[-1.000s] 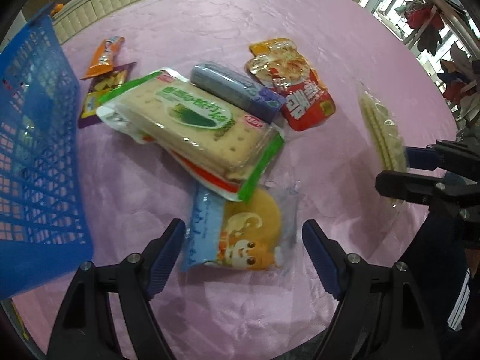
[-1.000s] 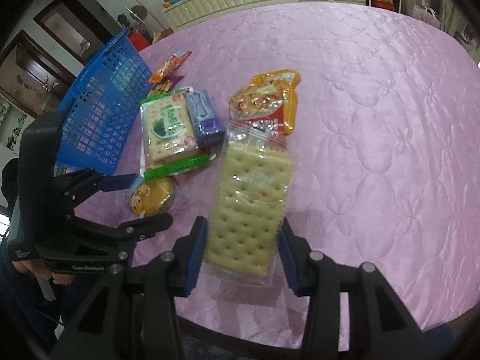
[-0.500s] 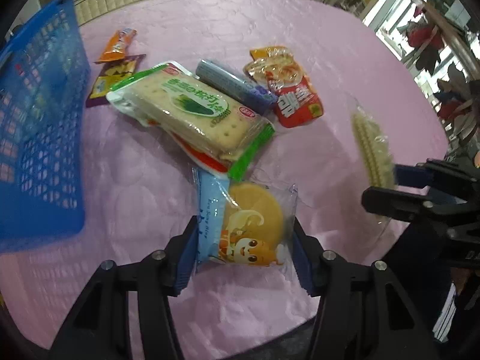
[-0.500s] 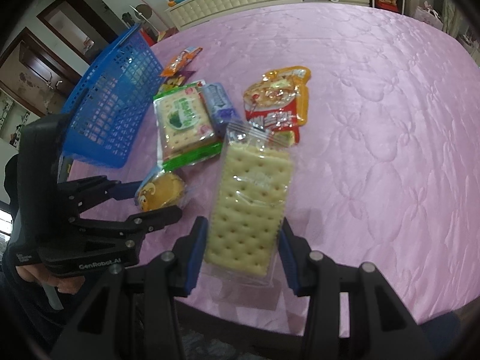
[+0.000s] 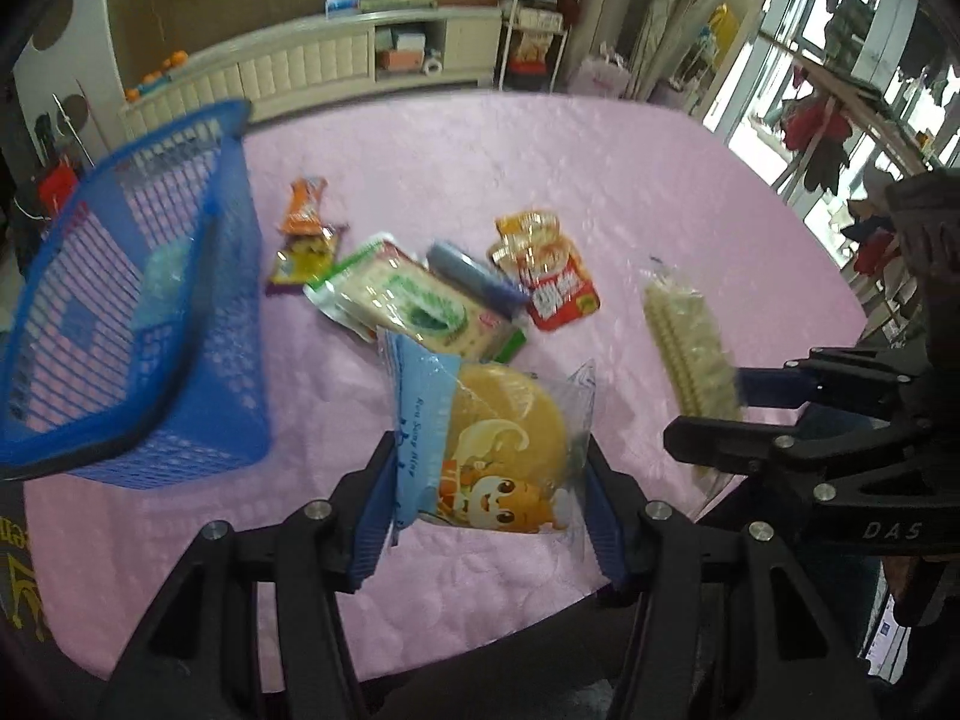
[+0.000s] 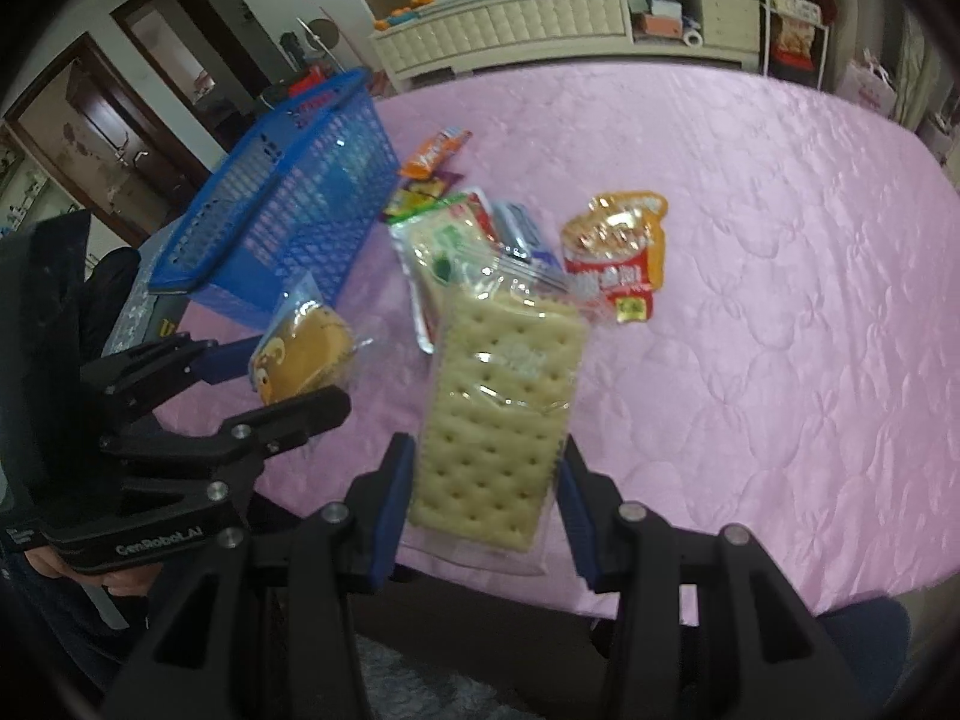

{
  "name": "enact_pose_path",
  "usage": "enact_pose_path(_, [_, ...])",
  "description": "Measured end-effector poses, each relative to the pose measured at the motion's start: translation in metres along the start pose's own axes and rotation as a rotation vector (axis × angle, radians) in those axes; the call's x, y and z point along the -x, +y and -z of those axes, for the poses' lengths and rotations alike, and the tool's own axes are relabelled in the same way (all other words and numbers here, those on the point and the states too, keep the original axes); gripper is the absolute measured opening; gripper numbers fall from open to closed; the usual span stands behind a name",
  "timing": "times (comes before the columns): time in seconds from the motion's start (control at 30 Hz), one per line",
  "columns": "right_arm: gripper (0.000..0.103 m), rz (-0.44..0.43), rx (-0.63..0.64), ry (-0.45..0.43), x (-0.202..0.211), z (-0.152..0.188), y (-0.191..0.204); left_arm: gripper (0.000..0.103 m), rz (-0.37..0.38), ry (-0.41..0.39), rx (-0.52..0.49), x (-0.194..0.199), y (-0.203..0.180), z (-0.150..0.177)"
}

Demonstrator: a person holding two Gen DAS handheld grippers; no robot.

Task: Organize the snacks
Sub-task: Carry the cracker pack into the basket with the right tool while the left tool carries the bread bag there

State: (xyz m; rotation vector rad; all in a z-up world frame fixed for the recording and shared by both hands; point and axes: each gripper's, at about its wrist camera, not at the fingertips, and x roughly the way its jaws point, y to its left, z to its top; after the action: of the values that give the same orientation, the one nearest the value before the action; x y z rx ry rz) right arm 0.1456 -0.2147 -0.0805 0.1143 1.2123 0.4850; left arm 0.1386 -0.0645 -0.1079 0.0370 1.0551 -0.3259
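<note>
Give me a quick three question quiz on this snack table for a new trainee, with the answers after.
1. True or false: the left gripper is open and holds nothing.
2. What does the right gripper hold? A) the cracker pack B) the red pouch C) the orange wrapper
3. Fill in: the basket is coloured ____.

Key
1. False: it is shut on the cake packet, lifted off the table.
2. A
3. Blue
</note>
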Motion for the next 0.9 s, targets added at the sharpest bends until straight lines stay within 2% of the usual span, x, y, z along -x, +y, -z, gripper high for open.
enact_pose_path(0.2, [0.051,-0.011,0.032,-0.047,0.017,-0.014,0.027,0.053,-0.040,-0.108,0.044,0.049,0.018,-0.006])
enact_pose_path(0.4, [0.051,-0.027,0.090,-0.100,0.034,-0.038,0.062,0.053,-0.082,-0.179,0.064,0.086,0.048,-0.013])
enact_pose_path(0.7, [0.051,-0.046,0.189,-0.134,0.035,-0.082,0.121,0.053,-0.137,-0.236,0.110,0.124,0.103,-0.021])
enact_pose_path(0.9, [0.051,-0.065,0.200,-0.103,0.017,-0.111,0.151,0.053,-0.169,-0.262,0.137,0.136,0.139,-0.028])
